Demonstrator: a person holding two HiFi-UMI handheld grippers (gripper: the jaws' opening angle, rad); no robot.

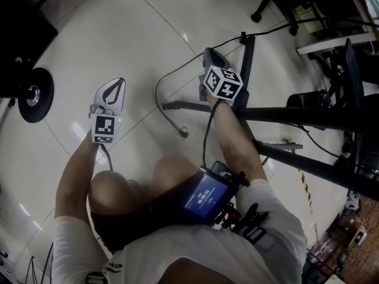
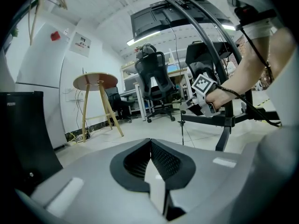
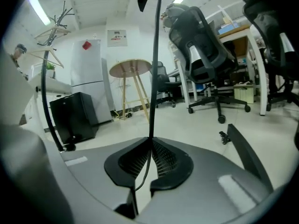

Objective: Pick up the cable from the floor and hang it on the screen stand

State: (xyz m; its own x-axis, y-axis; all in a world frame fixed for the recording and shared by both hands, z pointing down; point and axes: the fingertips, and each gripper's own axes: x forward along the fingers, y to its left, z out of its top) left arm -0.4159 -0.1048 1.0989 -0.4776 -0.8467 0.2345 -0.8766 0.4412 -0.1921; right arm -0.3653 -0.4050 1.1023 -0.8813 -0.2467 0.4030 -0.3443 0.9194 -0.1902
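Two grippers in view, both low over the floor.

Right gripper: jaws pinched together on the cable, a thin round black cord caught at the tips of the ribbed black pads. In the right gripper view it climbs straight up out of the pinch to the top of frame, and a slack tail drops back toward the camera.

Left gripper: jaws fully together, nothing between them (ribbed pads meet tip to tip), well apart from the cable.

Cable run, head view: from the right jaws it sweeps left in a wide open loop. Its free end lies on the floor just beside the flat foot of the screen stand. Another stretch goes up-right past the stand's upright post.

Clearance:
- Open floor between the two grippers and out to the upper left.
- Right side is crowded: black square-section stand bars cross next to the right forearm, and the post is just beside the right gripper.
- Round black disc base at the far left edge, well clear of the left gripper.
- Office chair, round wooden table on splayed legs and black cabinet stand farther out.

Surfaces: floor is glossy pale tile with thin grout lines and reflections on it. Gripper bodies are smooth grey plastic; marker cubes are black on white.
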